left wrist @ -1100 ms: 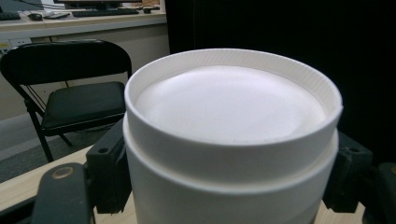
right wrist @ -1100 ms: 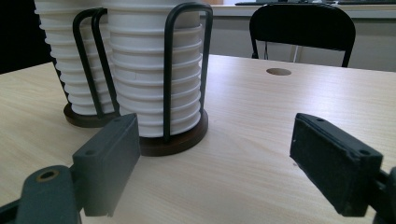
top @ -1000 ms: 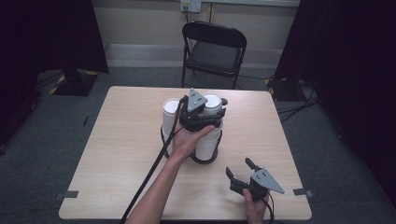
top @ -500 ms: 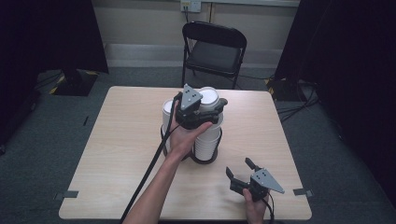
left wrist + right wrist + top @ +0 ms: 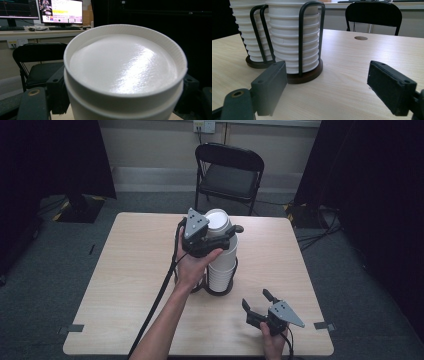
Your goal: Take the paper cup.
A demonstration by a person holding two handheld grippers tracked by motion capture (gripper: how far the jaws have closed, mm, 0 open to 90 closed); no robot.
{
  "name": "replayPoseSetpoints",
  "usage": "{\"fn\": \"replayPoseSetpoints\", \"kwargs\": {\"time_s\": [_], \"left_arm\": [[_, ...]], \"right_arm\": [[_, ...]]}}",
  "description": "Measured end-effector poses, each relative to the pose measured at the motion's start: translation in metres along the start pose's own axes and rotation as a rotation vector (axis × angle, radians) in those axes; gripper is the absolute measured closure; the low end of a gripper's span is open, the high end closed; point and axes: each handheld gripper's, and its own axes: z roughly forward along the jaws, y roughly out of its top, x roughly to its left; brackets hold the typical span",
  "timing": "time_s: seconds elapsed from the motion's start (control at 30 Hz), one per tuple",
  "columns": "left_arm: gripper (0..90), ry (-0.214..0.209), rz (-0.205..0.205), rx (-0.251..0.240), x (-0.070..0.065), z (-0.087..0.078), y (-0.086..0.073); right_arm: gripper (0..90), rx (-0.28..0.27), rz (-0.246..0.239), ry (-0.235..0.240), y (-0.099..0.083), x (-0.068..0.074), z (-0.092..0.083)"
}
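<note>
Jaws of the left gripper [image 5: 220,236] pinched the top white foam cup [image 5: 218,221] just under its rim, above the black wire holder [image 5: 220,287]; right gripper [image 5: 259,301] jaws spread; cup looked light, crushable, needing gentle squeeze.

Two stacks of white paper cups [image 5: 292,40] stood in two wire holders [image 5: 310,37] — one folding chair [image 5: 229,172], one table [image 5: 125,270].

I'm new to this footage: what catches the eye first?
The left gripper is shut on the top white cup of a tall stack in a wire holder at the table's middle. The right gripper rests open near the table's front right corner. A black chair stands behind.
</note>
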Motion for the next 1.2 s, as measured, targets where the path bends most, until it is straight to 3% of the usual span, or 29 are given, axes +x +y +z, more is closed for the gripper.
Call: {"fn": "replayPoseSetpoints", "kwargs": {"time_s": [0.43, 0.8, 1.0, 1.2], "left_arm": [[21.1, 0.000, -0.034, -0.018, 0.005, -0.012, 0.002], [21.2, -0.033, -0.003, -0.036, 0.002, -0.031, 0.004], [21.2, -0.020, 0.016, -0.032, 0.001, -0.043, 0.000], [21.2, -0.039, 0.004, -0.026, 0.001, -0.056, -0.008]], "right_arm": [[15.4, 0.000, 0.000, -0.003, 0.000, 0.000, 0.000], [15.4, 0.001, 0.000, -0.005, 0.000, 0.000, 0.000], [15.3, 0.002, 0.000, -0.004, 0.000, 0.000, 0.000], [15.4, 0.001, 0.001, -0.007, 0.000, 0.000, 0.000]]}}
